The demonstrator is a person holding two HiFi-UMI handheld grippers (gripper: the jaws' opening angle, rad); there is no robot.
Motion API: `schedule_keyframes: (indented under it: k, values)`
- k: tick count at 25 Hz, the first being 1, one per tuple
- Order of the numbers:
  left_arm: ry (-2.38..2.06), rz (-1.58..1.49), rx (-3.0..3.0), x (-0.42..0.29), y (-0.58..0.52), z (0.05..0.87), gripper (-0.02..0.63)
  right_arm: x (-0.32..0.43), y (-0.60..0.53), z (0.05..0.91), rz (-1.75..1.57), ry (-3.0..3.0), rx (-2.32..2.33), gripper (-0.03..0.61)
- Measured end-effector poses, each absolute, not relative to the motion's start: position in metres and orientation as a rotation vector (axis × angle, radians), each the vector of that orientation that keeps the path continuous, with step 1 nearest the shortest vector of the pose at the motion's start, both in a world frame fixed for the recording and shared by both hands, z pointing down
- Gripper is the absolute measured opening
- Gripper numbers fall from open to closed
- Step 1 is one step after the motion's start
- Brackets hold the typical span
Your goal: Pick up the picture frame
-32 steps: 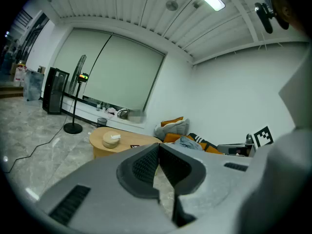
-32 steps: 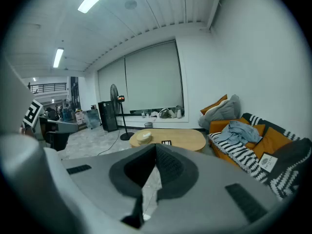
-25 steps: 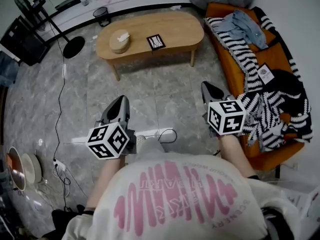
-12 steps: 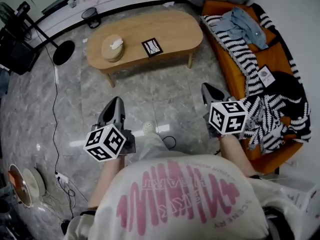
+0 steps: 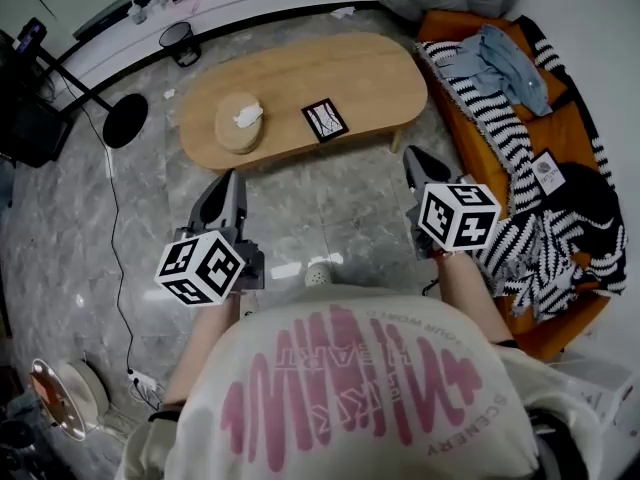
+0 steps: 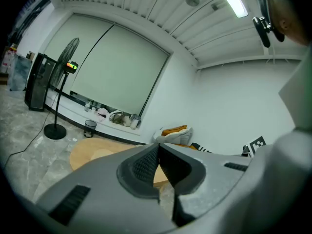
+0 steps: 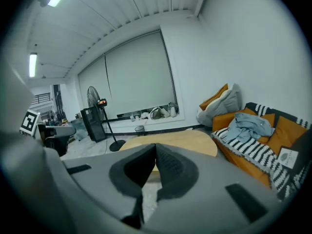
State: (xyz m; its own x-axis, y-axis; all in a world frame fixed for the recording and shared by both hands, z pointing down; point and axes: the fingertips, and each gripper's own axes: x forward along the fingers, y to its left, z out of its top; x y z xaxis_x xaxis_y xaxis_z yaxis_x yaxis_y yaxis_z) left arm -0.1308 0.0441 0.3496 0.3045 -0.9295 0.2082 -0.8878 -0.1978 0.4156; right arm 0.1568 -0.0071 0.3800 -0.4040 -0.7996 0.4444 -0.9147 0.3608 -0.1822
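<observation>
A small black picture frame (image 5: 325,119) lies flat on the oval wooden coffee table (image 5: 370,73), right of its middle. My left gripper (image 5: 228,186) is shut and empty, held over the floor short of the table's near edge. My right gripper (image 5: 413,159) is also shut and empty, over the floor near the table's right leg. In the left gripper view the tips (image 6: 158,146) meet in front of the table (image 6: 85,152). In the right gripper view the tips (image 7: 156,146) meet before the table (image 7: 195,141). The frame is hidden in both gripper views.
A round wooden box (image 5: 239,123) with a crumpled tissue sits left on the table. An orange sofa (image 5: 560,133) with striped blankets and a blue shirt runs along the right. A standing fan's base (image 5: 125,120), a bin (image 5: 178,38) and a floor cable (image 5: 115,228) lie to the left.
Both grippers have travelled forward toward the coffee table, which now lies closer below them. Both stay shut.
</observation>
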Motion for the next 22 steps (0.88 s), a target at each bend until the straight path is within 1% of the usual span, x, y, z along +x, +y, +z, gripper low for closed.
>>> schedule_keyframes:
  k: [3, 6, 9, 15, 19, 22]
  values:
    - [-1.567, -0.101, 2.092, -0.139, 0.024, 0.371, 0.005, 0.139, -0.029, 0.403, 0.680, -2.336, 1.514, 0.006]
    - [-1.522, -0.007, 2.067, -0.134, 0.023, 0.402, 0.005, 0.131, -0.034, 0.443, 0.797, -2.284, 1.467, 0.006]
    - [-1.524, 0.130, 2.005, -0.139, 0.029, 0.443, 0.005, 0.124, -0.036, 0.489, 0.907, -2.221, 1.427, 0.006]
    - [-1.551, 0.277, 1.789, -0.156, 0.015, 0.526, 0.005, 0.111, -0.052, 0.577, 1.099, -2.097, 1.313, 0.006]
    - [-1.518, 0.290, 1.672, -0.153, -0.008, 0.570, 0.005, 0.107, -0.083, 0.628, 1.259, -2.063, 1.305, 0.006]
    - [-1.496, 0.285, 1.604, -0.148, -0.028, 0.590, 0.005, 0.103, -0.108, 0.668, 1.491, -1.969, 1.336, 0.006]
